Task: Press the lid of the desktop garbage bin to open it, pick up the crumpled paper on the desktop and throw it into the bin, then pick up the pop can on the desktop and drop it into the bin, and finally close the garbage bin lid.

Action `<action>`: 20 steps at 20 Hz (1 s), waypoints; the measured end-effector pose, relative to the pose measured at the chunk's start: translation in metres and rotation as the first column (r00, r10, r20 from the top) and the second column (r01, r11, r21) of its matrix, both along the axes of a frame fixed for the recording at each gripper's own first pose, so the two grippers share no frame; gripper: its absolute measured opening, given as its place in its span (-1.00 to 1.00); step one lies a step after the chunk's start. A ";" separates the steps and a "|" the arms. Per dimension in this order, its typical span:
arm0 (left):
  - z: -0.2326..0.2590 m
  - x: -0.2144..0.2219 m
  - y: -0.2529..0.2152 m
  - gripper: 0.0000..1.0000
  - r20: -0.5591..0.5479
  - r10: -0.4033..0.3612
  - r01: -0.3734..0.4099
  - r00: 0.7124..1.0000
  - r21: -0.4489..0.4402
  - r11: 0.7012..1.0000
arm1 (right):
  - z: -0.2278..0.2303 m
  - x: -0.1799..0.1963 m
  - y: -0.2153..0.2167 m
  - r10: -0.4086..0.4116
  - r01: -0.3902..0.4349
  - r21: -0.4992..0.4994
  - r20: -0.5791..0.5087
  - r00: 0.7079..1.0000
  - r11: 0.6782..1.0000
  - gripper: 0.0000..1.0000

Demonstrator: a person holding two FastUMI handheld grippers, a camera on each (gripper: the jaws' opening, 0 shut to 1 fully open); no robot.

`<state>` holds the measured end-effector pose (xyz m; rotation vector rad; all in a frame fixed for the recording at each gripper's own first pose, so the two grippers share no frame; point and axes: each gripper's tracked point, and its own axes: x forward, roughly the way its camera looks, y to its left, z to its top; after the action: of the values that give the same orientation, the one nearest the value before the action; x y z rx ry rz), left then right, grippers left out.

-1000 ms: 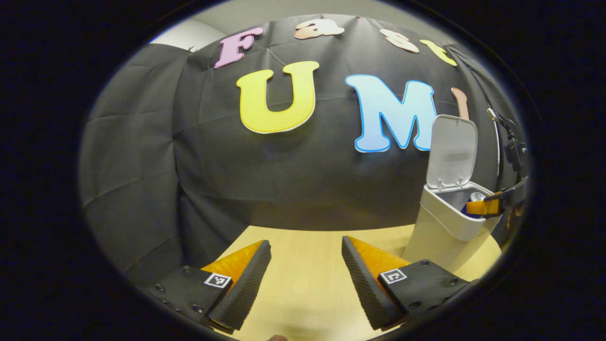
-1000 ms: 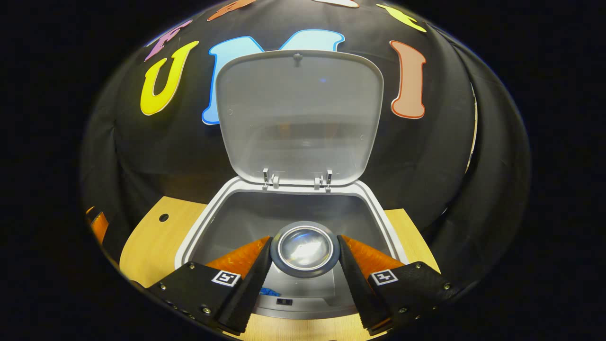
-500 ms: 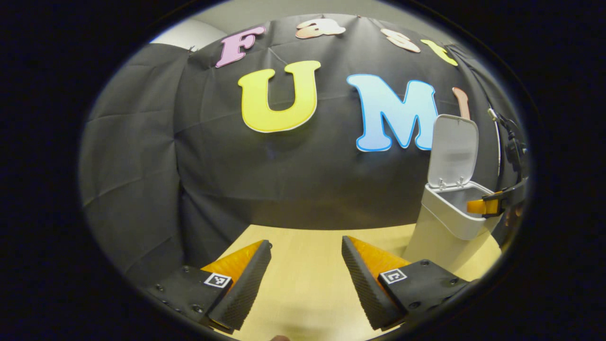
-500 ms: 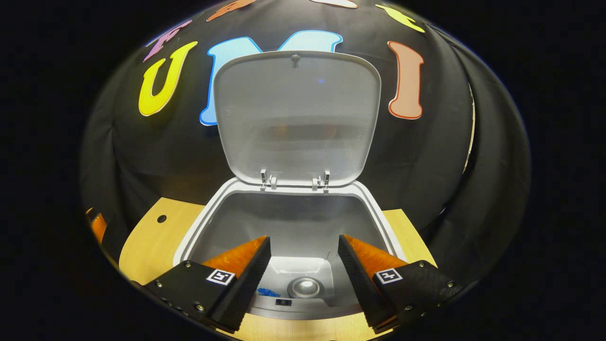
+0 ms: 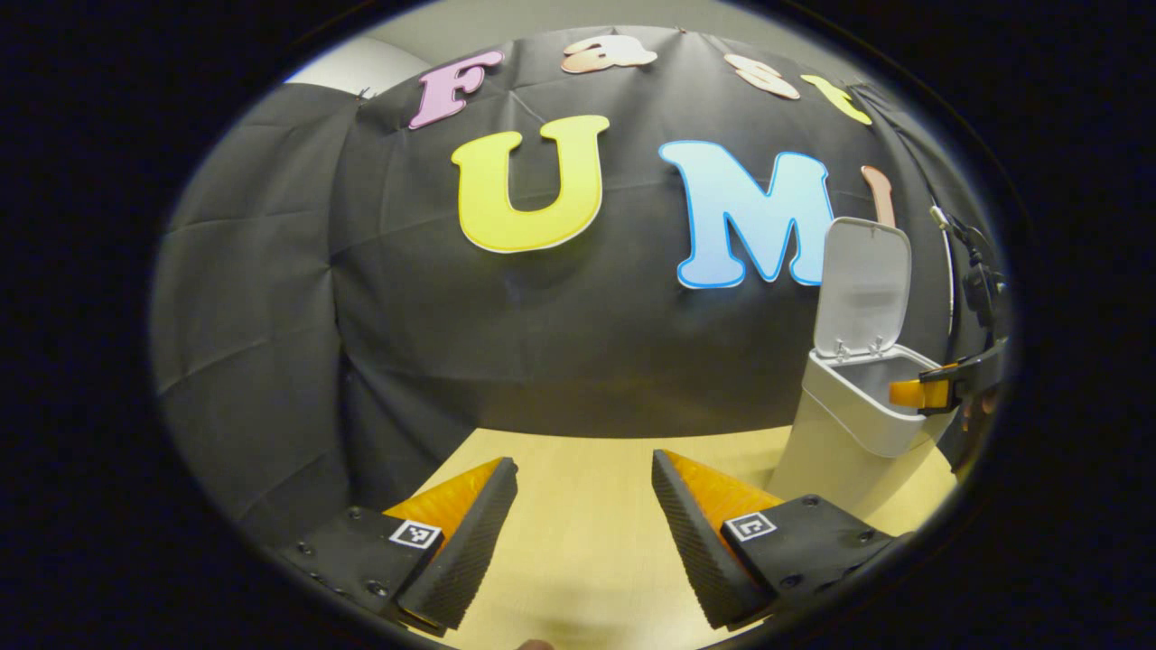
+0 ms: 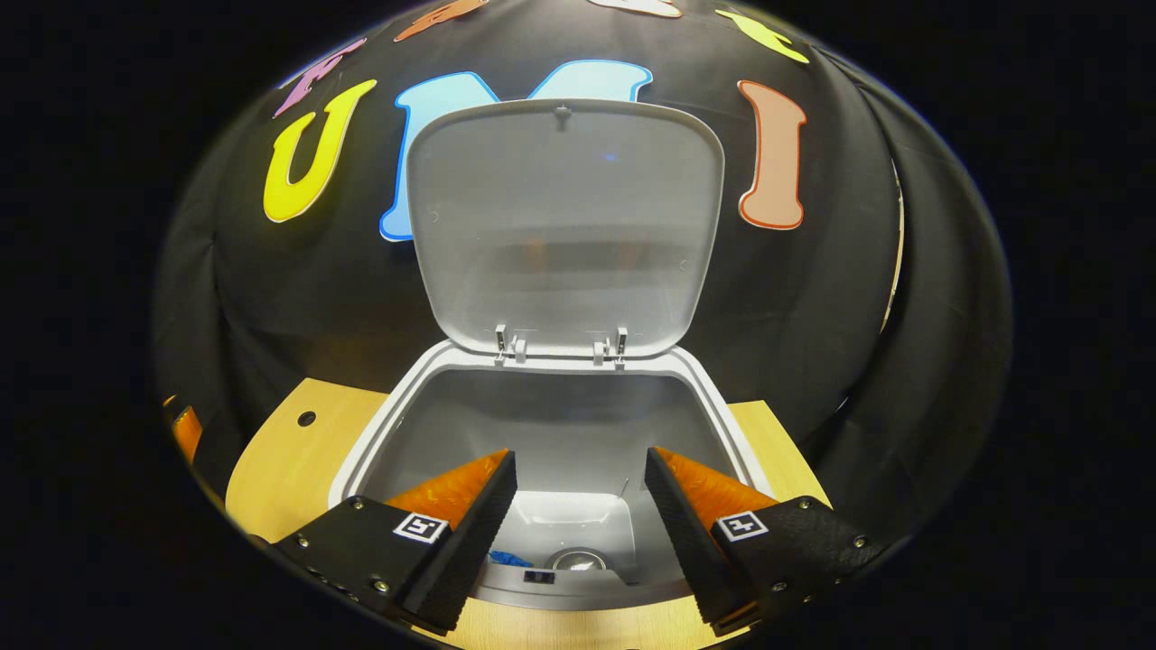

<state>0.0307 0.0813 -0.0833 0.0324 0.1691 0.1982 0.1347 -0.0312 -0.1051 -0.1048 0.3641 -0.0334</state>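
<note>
Pop can (image 6: 578,561) stands upright, end up, inside bin (image 6: 379,433).

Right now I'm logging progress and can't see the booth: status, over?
Right gripper open over bin, left gripper open above table. Pop can down inside bin. Lid upright, nothing blocking it.

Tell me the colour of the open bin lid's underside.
Light grey, plain; the hinged plastic bin lid shows best in the right gripper view.
</note>
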 end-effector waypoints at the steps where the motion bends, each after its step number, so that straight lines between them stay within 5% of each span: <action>1: 0.000 0.000 0.000 1.00 -0.001 0.001 -0.001 1.000 0.000 1.000 | 0.001 0.000 0.000 -0.002 0.002 -0.001 0.001 1.000 1.000 0.85; 20: -0.005 -0.002 -0.006 0.97 -0.017 -0.020 0.020 1.000 0.007 1.000 | 0.036 -0.018 0.003 0.007 -0.007 -0.006 0.105 0.994 1.000 0.89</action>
<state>0.0289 0.0756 -0.0886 0.0433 0.1849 0.1787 0.1170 -0.0282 -0.0694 -0.1096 0.2587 -0.0327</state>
